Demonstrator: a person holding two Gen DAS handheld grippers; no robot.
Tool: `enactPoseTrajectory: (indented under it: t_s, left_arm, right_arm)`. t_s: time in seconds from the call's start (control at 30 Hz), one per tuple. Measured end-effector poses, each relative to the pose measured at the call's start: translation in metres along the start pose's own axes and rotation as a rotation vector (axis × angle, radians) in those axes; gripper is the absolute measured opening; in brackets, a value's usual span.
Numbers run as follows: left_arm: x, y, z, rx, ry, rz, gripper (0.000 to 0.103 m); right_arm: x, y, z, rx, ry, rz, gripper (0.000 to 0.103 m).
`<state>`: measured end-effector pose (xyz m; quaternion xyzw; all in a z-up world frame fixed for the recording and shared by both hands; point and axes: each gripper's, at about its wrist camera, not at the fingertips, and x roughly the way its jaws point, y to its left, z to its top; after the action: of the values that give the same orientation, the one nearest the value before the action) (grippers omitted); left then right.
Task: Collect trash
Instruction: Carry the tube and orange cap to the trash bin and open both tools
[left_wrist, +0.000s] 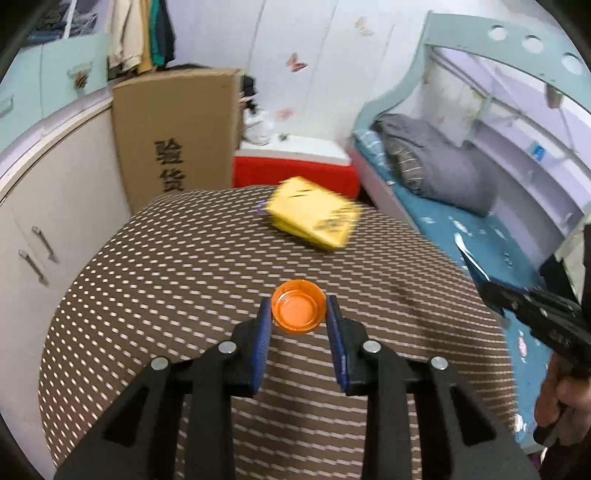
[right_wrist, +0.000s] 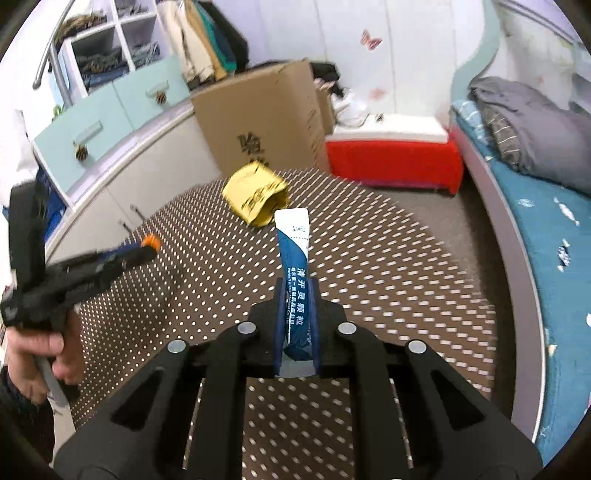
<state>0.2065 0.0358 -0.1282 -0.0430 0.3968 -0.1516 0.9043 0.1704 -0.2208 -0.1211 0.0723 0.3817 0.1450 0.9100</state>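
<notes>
My left gripper (left_wrist: 298, 306) is shut on an orange bottle cap (left_wrist: 298, 312), open side facing the camera, held above the brown dotted table (left_wrist: 166, 295). In the right wrist view that same gripper (right_wrist: 149, 245) shows at the left with the orange cap (right_wrist: 152, 242) at its tip, a hand around its handle. My right gripper (right_wrist: 297, 291) is shut on a blue and white sachet (right_wrist: 295, 254) that sticks out forward over the table (right_wrist: 388, 288). A crumpled yellow packet (left_wrist: 314, 218) lies on the table's far side, also seen as a yellow packet (right_wrist: 256, 199) beyond the sachet.
Behind the table stand a tall cardboard box (left_wrist: 177, 133) and a red and white box (left_wrist: 295, 166). A bed with a blue sheet and grey blanket (left_wrist: 436, 162) runs along the right. Cabinets (left_wrist: 44, 206) line the left. The right gripper's body (left_wrist: 543, 314) shows at the right edge.
</notes>
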Motion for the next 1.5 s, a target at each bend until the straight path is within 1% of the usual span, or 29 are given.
enactPoseTrajectory:
  t_s: [0.07, 0.23, 0.33, 0.4, 0.53, 0.6, 0.67, 0.77, 0.9, 0.93, 1.0, 1.1, 1.3, 1.5]
  left_arm:
    - [-0.01, -0.021, -0.001, 0.019, -0.017, -0.035, 0.029]
    - [-0.03, -0.066, 0.003, 0.084, -0.055, -0.097, 0.029]
    - [-0.035, -0.09, 0.005, 0.128, -0.064, -0.13, 0.029]
    - [-0.037, -0.102, 0.005, 0.148, -0.066, -0.145, 0.029]
    - [-0.04, -0.139, 0.006, 0.202, -0.075, -0.194, 0.029]
    - [-0.039, -0.154, 0.006, 0.233, -0.072, -0.214, 0.029]
    - [-0.034, -0.178, 0.004, 0.277, -0.063, -0.24, 0.029]
    - [-0.025, -0.207, 0.0, 0.326, -0.041, -0.279, 0.029]
    - [-0.007, -0.247, -0.009, 0.387, 0.005, -0.322, 0.029]
    - [0.001, -0.26, -0.012, 0.399, 0.023, -0.334, 0.029]
    - [0.011, -0.272, -0.015, 0.402, 0.047, -0.354, 0.029]
    - [0.031, -0.3, -0.027, 0.424, 0.105, -0.384, 0.029]
    - [0.065, -0.344, -0.056, 0.499, 0.185, -0.382, 0.029]
    - [0.105, -0.377, -0.083, 0.558, 0.297, -0.363, 0.029]
  right_arm:
    - [-0.015, -0.008, 0.0, 0.016, -0.023, -0.004, 0.012]
    - [-0.054, -0.03, -0.004, 0.067, -0.084, -0.006, 0.012]
    - [-0.071, -0.044, -0.006, 0.1, -0.115, -0.015, 0.012]
    - [-0.087, -0.061, -0.007, 0.136, -0.139, -0.024, 0.012]
    - [-0.118, -0.09, -0.012, 0.192, -0.193, -0.078, 0.012]
    - [-0.135, -0.108, -0.018, 0.229, -0.219, -0.107, 0.012]
    - [-0.149, -0.128, -0.027, 0.271, -0.229, -0.15, 0.012]
    - [-0.164, -0.156, -0.044, 0.336, -0.232, -0.198, 0.012]
    - [-0.168, -0.188, -0.071, 0.412, -0.205, -0.249, 0.012]
    - [-0.167, -0.196, -0.078, 0.432, -0.196, -0.255, 0.012]
    - [-0.166, -0.211, -0.094, 0.493, -0.181, -0.254, 0.012]
    - [-0.164, -0.227, -0.111, 0.54, -0.165, -0.269, 0.012]
    - [-0.155, -0.251, -0.138, 0.602, -0.118, -0.288, 0.012]
    - [-0.138, -0.274, -0.165, 0.675, -0.045, -0.286, 0.015]
